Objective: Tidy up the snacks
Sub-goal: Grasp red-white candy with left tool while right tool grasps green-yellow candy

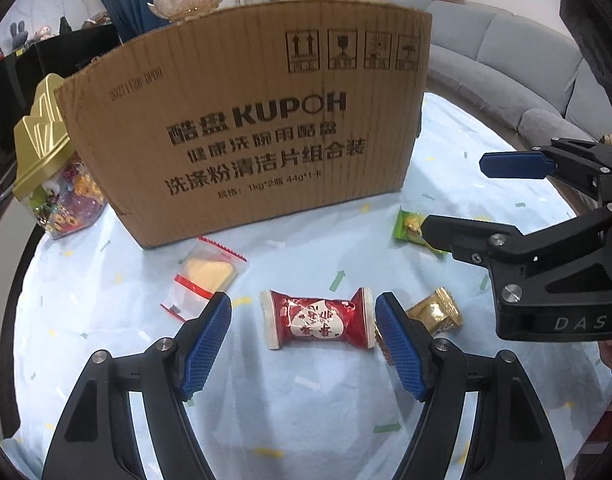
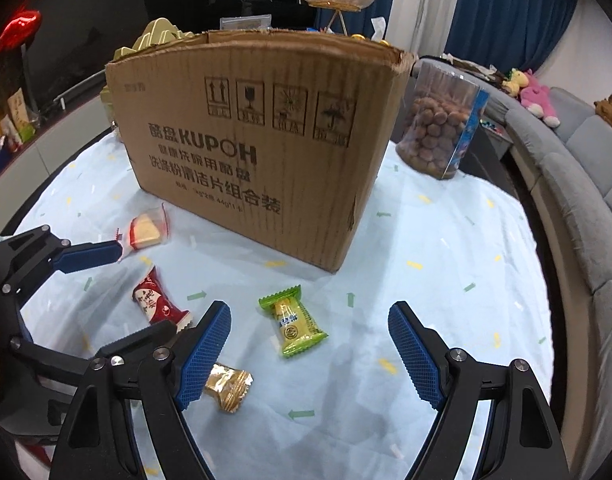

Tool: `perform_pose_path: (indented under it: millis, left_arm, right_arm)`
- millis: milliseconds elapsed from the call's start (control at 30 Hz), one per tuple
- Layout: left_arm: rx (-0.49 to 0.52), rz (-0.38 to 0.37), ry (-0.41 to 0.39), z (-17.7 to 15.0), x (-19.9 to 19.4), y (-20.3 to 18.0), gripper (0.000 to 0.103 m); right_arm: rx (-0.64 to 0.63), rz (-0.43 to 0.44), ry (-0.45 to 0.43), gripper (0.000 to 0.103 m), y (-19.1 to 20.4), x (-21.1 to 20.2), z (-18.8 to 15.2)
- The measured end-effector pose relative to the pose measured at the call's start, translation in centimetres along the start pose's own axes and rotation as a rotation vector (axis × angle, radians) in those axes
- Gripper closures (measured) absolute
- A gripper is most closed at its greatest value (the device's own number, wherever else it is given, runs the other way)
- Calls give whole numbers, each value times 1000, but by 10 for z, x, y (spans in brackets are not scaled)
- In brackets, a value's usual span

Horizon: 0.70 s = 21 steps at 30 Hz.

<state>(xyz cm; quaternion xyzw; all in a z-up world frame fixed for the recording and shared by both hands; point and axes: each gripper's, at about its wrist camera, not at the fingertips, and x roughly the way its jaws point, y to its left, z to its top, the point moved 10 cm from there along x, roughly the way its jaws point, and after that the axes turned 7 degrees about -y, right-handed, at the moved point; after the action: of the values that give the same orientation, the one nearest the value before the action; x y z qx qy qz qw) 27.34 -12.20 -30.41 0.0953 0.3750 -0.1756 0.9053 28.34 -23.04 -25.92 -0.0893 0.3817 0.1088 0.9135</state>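
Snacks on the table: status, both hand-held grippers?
Left hand-held gripper open, straddling red candy. Right hand-held gripper open over green candy. Nothing held. Cardboard box behind, path clear.

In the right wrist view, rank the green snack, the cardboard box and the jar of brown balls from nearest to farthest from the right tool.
1. Green snack: on the cloth just ahead of the open right tool, between its fingers.
2. Cardboard box: standing behind the snack, centre.
3. Jar: far right, beside the box's far corner.
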Motion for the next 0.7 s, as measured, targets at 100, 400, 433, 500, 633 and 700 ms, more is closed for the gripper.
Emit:
perform_pose_path:
  millis: [100, 400, 433, 500, 633, 700]
  left_arm:
    - [5, -3, 4, -2, 4, 2, 29]
    - [-19, -27, 24, -7, 13, 1, 29]
    - [-20, -28, 26, -8, 14, 1, 29]
    - [-25, -29, 26, -9, 14, 2, 29]
    - [-35, -43, 30, -10, 15, 2, 31]
    - [-37, -49, 35, -13, 17, 0, 34]
  right_arm:
    - [8, 8, 4, 21, 0, 6, -3]
    - [14, 44, 19, 22, 4, 19, -11]
    - [14, 47, 19, 24, 3, 20, -11]
    - [13, 52, 24, 28, 4, 23, -12]
    - [17, 57, 32, 32, 6, 30, -12]
    - [18, 55, 33, 32, 6, 33, -11]
